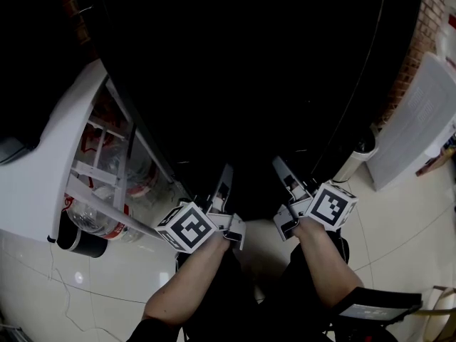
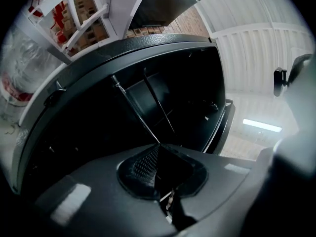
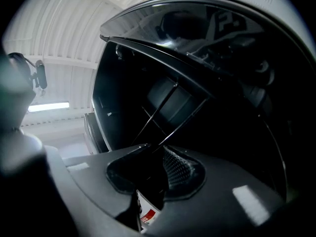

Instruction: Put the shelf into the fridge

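Observation:
The shelf is a thin dark pane and is hard to make out in the head view. In the left gripper view its edges run from my jaws into the black fridge cavity. In the right gripper view its edges do the same. My left gripper is shut on the shelf's near edge. To its right, my right gripper looks shut on that same edge. Both point into the open fridge, side by side at its mouth.
The white fridge door stands open at the left, with bottles in its racks. A white cylinder and a white cabinet stand on the tiled floor at the right. A chair is at the bottom right.

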`<action>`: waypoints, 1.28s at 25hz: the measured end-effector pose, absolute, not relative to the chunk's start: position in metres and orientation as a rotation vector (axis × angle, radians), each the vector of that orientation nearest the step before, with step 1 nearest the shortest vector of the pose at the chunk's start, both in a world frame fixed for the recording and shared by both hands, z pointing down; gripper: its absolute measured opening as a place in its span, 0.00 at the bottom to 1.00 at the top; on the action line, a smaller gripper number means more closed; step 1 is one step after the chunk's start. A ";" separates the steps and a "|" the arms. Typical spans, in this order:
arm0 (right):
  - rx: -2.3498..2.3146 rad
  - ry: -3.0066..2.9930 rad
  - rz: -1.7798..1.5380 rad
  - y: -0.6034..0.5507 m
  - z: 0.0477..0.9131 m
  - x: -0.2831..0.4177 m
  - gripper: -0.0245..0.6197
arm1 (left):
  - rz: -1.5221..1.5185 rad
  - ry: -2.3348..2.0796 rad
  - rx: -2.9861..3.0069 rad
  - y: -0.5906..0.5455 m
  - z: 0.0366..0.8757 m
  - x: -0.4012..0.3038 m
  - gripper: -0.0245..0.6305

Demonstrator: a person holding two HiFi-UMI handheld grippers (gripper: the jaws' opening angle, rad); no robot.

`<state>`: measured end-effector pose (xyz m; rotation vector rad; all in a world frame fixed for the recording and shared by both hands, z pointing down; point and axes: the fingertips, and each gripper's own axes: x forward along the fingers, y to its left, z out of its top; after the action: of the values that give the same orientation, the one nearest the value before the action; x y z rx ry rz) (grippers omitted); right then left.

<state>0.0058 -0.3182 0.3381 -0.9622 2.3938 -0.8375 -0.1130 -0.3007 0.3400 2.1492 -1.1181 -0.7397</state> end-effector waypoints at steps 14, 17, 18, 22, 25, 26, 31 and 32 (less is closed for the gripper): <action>-0.954 2.385 -0.850 -0.349 0.337 0.003 0.16 | -0.662 -1.221 2.174 -0.332 0.341 -0.114 0.04; -0.952 2.380 -0.842 -0.354 0.336 0.001 0.16 | -0.637 -1.248 2.183 -0.338 0.341 -0.115 0.04; -0.948 2.380 -0.839 -0.356 0.335 0.000 0.16 | -0.632 -1.256 2.186 -0.340 0.341 -0.115 0.04; -0.963 2.378 -0.837 -0.365 0.336 -0.001 0.16 | -0.619 -1.275 2.202 -0.348 0.342 -0.117 0.04; -0.983 2.370 -0.833 -0.370 0.336 0.001 0.17 | -0.605 -1.284 2.212 -0.352 0.340 -0.114 0.04; -0.991 2.367 -0.833 -0.370 0.336 0.002 0.17 | -0.602 -1.285 2.213 -0.353 0.340 -0.114 0.04; -1.064 2.377 -0.814 -0.376 0.341 0.003 0.17 | -0.600 -1.285 2.219 -0.358 0.340 -0.116 0.04; -1.096 2.392 -0.799 -0.378 0.343 0.005 0.17 | -0.601 -1.289 2.214 -0.360 0.341 -0.117 0.04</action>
<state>0.0048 -0.3776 0.3434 -1.0959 2.3920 -0.7986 -0.1170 -0.3595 0.3405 2.2136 -1.2892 -0.6007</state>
